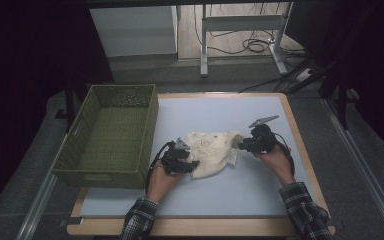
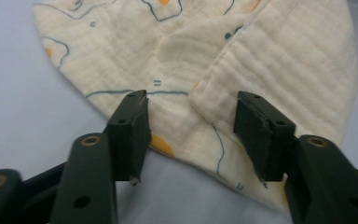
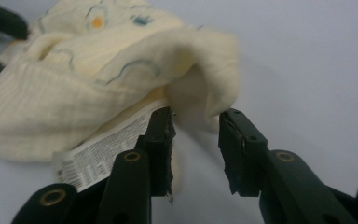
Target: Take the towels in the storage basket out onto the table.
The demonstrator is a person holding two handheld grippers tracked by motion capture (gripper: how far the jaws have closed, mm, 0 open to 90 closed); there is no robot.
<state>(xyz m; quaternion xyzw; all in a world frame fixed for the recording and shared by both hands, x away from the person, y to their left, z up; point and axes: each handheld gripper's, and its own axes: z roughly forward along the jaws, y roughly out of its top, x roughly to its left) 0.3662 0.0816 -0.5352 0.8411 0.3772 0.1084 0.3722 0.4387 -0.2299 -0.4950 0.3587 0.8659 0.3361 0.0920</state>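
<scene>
We note a cream cloth (image 1: 211, 152), printed with blue lines and orange spots, lying folded on the bench (image 1: 260, 185) just right of the green basket (image 1: 111, 135). Its long axis runs roughly across the bench, left to right, tipped slightly: the lower, rounded end sits toward the person's left hand, the upper end toward the right. A white printed label (image 3: 105, 147) sticks out at the right end.

Left hand-held gripper (image 2: 191, 135): jaws apart over the cloth's near rounded edge, the pads not pressing on it. Right hand-held gripper (image 3: 196, 144): jaws parted at the cloth's right end, one beside the label, a fold of fabric just ahead of the gap, nothing pinched.
</scene>
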